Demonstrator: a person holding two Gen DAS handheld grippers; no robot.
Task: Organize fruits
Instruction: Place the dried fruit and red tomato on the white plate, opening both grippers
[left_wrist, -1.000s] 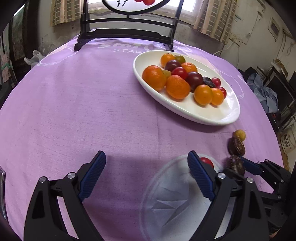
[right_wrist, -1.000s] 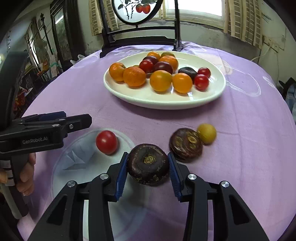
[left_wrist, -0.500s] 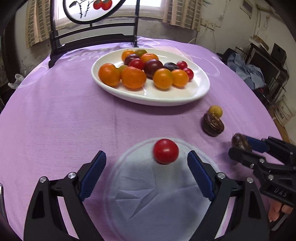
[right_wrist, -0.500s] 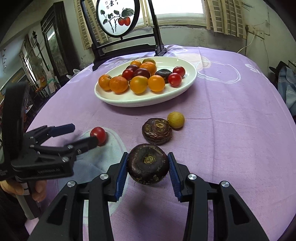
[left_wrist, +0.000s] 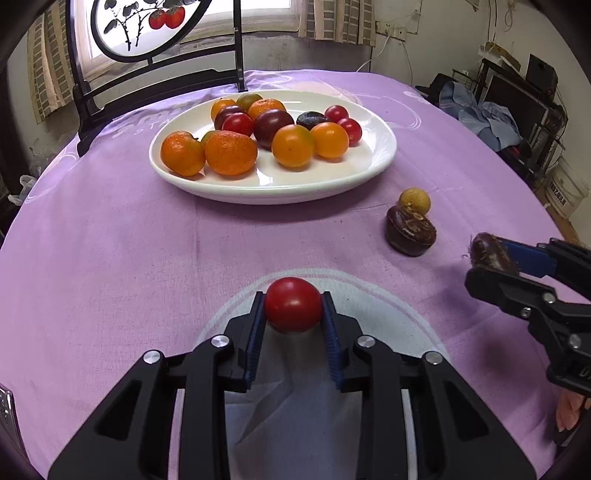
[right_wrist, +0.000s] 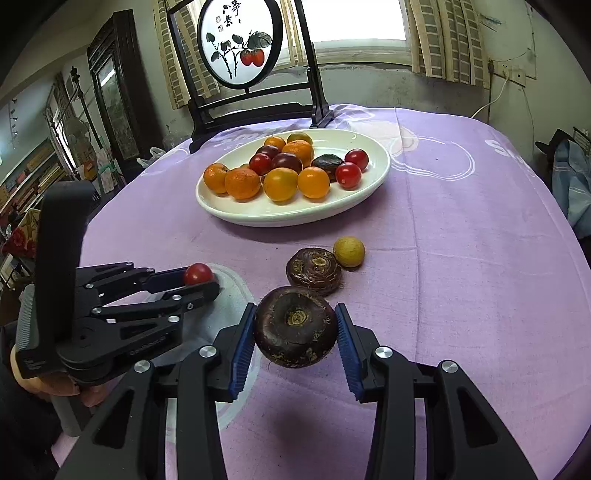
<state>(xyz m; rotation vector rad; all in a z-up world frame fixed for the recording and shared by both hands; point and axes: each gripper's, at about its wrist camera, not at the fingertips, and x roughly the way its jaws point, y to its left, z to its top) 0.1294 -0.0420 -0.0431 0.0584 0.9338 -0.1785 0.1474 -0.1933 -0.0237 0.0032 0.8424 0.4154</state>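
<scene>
My left gripper (left_wrist: 293, 314) is shut on a red cherry tomato (left_wrist: 293, 309), held over a clear plastic lid (left_wrist: 388, 314); it also shows in the right wrist view (right_wrist: 199, 278). My right gripper (right_wrist: 295, 328) is shut on a dark brown water chestnut (right_wrist: 295, 326), held above the cloth; it shows in the left wrist view (left_wrist: 491, 258). A second water chestnut (right_wrist: 314, 271) and a small yellow fruit (right_wrist: 349, 252) lie on the purple cloth. A white oval plate (right_wrist: 258, 214) holds oranges, tomatoes and dark plums.
A black wooden stand with a round painted panel (right_wrist: 240, 44) stands behind the plate at the table's far edge. Purple cloth (right_wrist: 461, 258) covers the round table. Clothes and boxes (left_wrist: 487, 118) lie off the right side.
My left gripper has closed on the red tomato, which lay loose on the lid. My right gripper has lifted back with the water chestnut still held.
</scene>
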